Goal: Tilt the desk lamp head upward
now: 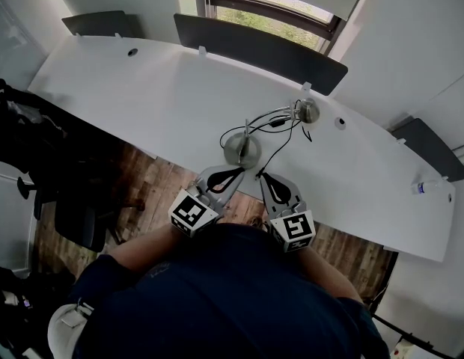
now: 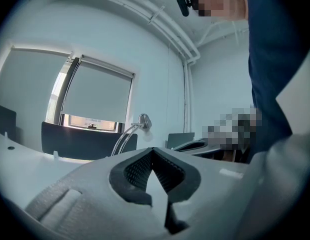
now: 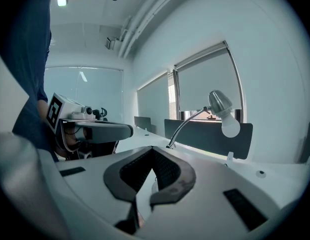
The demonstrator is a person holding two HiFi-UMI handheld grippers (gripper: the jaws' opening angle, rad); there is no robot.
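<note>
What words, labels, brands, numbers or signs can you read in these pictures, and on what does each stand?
None can be read.
Left marker cube: black-and-white square pattern, no lettering.
Right marker cube: the same.
Bottle on the desk: label too small to read.

The head cam sits up top and stares almost straight down, so we get the whole white bench (image 1: pixel 142 96) from a fair way off, with the left tool (image 1: pixel 233 173) and right tool (image 1: pixel 268 179) low in the frame, close to us. The two tool cams ride low, right behind their own jaws, which fill the bottom half of each frame super close. The left one faces level across the bench. The right one looks across it from just beside and catches the left tool at its left edge. All three share the lamp (image 1: pixel 242 149), the dark divider panel (image 1: pixel 254 47) and the window (image 1: pixel 269 13) behind.
</note>
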